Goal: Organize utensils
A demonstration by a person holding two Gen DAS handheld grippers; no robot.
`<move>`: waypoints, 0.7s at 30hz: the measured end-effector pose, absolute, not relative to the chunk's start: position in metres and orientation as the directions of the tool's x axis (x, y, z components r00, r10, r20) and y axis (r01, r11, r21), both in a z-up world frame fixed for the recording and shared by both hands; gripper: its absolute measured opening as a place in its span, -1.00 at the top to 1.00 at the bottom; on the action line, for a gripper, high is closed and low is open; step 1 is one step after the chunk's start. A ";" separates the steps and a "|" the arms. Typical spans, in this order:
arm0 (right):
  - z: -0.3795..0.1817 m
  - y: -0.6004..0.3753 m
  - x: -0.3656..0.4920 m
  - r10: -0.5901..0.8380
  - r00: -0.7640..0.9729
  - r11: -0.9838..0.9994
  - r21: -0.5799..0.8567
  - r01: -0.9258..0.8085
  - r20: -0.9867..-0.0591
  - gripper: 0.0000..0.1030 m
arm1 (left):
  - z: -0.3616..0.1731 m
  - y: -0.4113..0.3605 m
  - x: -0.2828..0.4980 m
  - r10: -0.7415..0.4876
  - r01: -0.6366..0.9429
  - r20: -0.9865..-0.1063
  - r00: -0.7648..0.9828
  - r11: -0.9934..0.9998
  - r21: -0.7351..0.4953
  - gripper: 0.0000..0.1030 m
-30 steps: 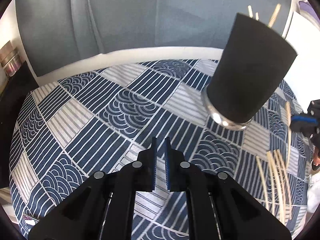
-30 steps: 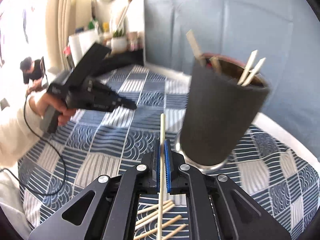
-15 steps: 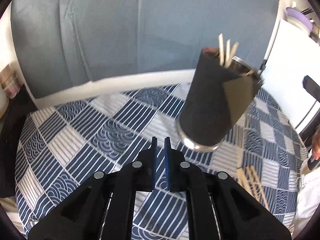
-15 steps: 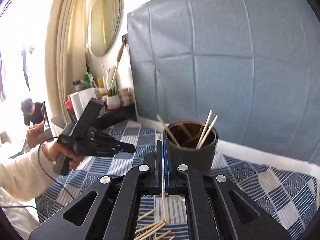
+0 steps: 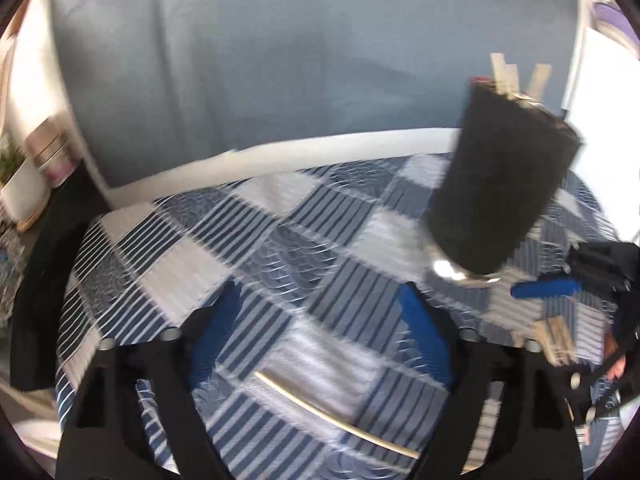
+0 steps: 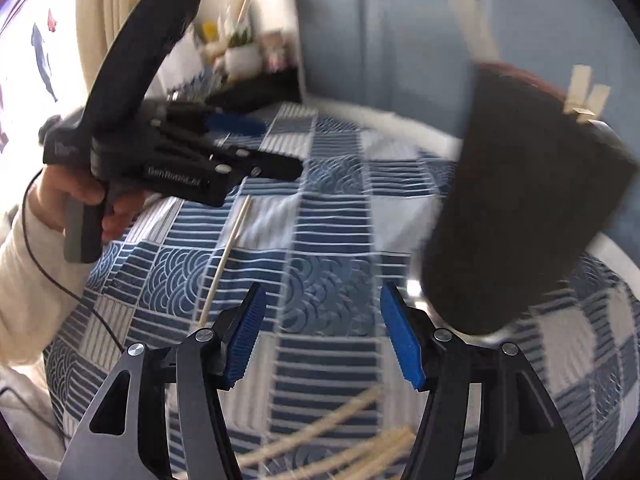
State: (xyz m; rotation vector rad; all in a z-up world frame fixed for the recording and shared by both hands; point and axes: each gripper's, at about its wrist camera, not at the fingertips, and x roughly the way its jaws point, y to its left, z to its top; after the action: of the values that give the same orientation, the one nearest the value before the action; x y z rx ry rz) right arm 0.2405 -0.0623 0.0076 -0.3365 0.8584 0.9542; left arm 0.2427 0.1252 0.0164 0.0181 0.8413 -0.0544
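Blur smears the cup [image 5: 504,184] and chopsticks [image 6: 320,432]; both grippers' jaws, just opening, stand apart, empty.

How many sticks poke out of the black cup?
3: one pale wooden stick at the tall black cup's back rim, two on the right. More may hide inside.

Black two-finger left gripper [image 5: 316,316]: angular linkage arms, round silver pivot screws, ribbed blue pads [image 5: 420,320] inside each finger. Seen from the right wrist view: long black body with pistol-style grip, grey lower handle, pale lettering on the side too blurred to read, thin black cable [image 6: 60,280] trailing from the rear. Right gripper [image 6: 320,332]: identical black arms with triangular cut-outs, silver screws, blue ribbed pads. Cream long sleeve [image 6: 24,292] worn on the left arm.
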 end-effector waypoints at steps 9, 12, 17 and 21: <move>-0.011 0.052 0.195 0.485 0.195 0.403 0.020 -0.915 -0.852 -0.50 | -0.025 0.196 0.245 -0.006 -0.077 -0.836 0.549 0.995 -0.057 -0.77; -0.023 0.071 0.185 0.434 0.194 0.390 -0.010 -0.921 -0.880 -0.35 | -0.034 0.206 0.242 0.001 -0.093 -0.845 0.535 0.994 -0.058 -0.67; -0.029 0.068 0.186 0.416 0.136 0.423 0.059 -0.904 -0.899 0.88 | -0.039 0.217 0.235 0.022 -0.094 -0.837 0.547 0.995 -0.035 0.11; -0.029 0.032 0.201 0.442 0.112 0.497 0.140 -0.857 -0.890 0.90 | -0.035 0.225 0.232 -0.068 -0.073 -0.833 0.549 0.989 -0.128 0.82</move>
State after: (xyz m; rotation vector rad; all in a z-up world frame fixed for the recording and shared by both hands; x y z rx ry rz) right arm 0.2011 0.0325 -0.0292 -0.4705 1.0800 1.0065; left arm 0.2317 0.2251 -0.0355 -0.1545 0.9905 0.0033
